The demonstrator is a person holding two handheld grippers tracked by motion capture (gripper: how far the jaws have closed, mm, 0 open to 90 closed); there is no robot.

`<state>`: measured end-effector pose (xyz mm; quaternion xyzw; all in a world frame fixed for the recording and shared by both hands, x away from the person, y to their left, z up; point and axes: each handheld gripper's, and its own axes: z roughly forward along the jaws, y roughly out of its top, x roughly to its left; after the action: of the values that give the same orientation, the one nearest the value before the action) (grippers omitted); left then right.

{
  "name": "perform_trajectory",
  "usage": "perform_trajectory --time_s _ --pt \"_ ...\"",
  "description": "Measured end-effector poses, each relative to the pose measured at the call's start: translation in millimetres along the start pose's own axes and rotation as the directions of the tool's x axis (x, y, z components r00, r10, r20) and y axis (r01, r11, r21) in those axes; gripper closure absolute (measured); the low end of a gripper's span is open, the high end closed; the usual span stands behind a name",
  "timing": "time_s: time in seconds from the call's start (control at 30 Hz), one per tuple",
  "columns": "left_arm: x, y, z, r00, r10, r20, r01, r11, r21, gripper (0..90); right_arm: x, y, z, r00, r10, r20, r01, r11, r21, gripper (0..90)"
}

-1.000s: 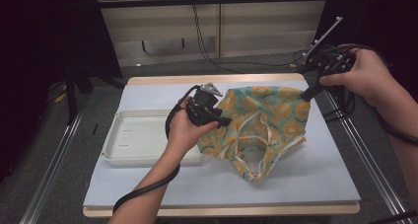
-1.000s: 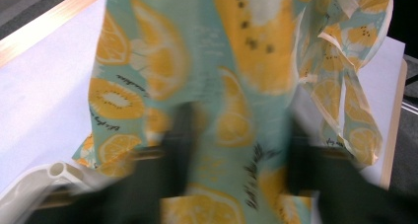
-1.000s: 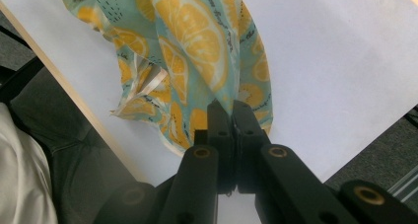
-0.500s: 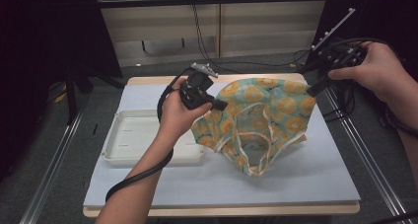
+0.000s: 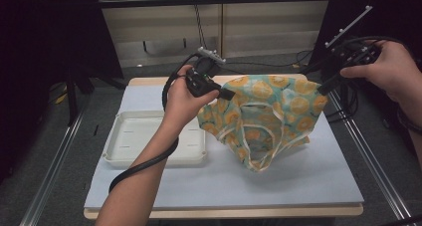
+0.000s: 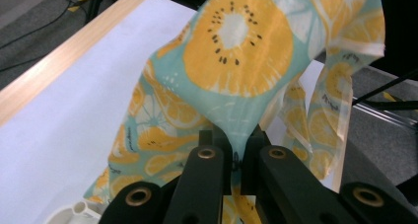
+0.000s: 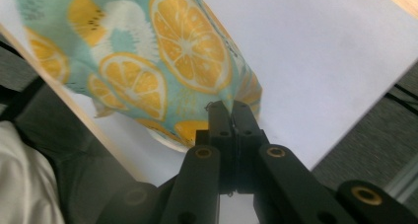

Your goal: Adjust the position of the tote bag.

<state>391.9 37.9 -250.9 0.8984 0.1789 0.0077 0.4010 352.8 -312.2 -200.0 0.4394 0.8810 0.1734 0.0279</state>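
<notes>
A teal fabric garment printed with orange citrus slices and trimmed in cream (image 5: 266, 114) hangs stretched above the white-covered bench (image 5: 318, 176), its lower loops drooping to touch the surface near the centre. The left gripper (image 5: 230, 94) pinches the cloth's edge at about 10 o'clock from the garment's middle, jaws pressed together on a gathered fold. The right gripper (image 5: 322, 90) pinches the opposite corner at about 2 o'clock, jaws likewise clamped on fabric. A shallow white plastic tray (image 5: 124, 144) sits at the garment's 9 o'clock, just beside it.
</notes>
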Motion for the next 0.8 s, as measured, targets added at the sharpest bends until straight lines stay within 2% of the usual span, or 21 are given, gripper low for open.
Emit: perform_trajectory --time_s 0.17,0.23,0.37,0.4,0.47,0.63,0.7,0.8 --pt "6.7 6.3 1.6 0.9996 -0.029 -0.005 0.029 0.9995 -0.012 90.0 -3.1 -0.6 5.9 0.9992 0.005 0.039 -0.005 1.0 0.0 90.0" --pt "12.3 8.6 1.5 0.9991 -0.04 -0.009 0.04 0.9992 -0.001 90.0 -4.6 -1.0 9.2 0.9994 0.002 0.035 -0.002 1.0 0.009 89.6" --pt "14.5 9.7 2.3 0.9987 -0.05 0.003 0.05 0.9986 0.017 90.0 -6.5 -1.2 15.0 0.9996 -0.005 0.028 0.004 1.0 0.017 89.6" --pt "15.4 9.7 2.1 0.9987 -0.051 0.002 0.051 0.9981 0.035 90.0 -6.2 -1.0 15.9 0.9995 0.001 0.031 -0.002 1.0 0.018 89.6" --pt "15.5 9.2 2.3 0.9985 -0.055 0.0 0.055 0.998 0.032 90.0 -7.2 -0.5 17.5 0.9996 -0.002 0.029 0.002 1.0 0.012 89.5" --pt "13.7 6.3 1.7 0.9991 -0.038 0.017 0.038 0.9988 0.031 90.0 -4.6 2.8 17.5 0.9989 -0.022 0.042 0.021 1.0 0.02 81.4" --pt "13.0 4.7 2.0 0.9983 -0.056 0.02 0.055 0.9983 0.017 90.0 -3.1 3.7 14.7 0.9986 -0.024 0.048 0.024 1.0 0.01 74.5" --pt "13.0 3.4 0.8 0.9984 -0.053 0.02 0.053 0.9983 0.027 90.0 1.3 5.0 7.2 0.9979 -0.032 0.057 0.033 0.999 -0.014 71.1"
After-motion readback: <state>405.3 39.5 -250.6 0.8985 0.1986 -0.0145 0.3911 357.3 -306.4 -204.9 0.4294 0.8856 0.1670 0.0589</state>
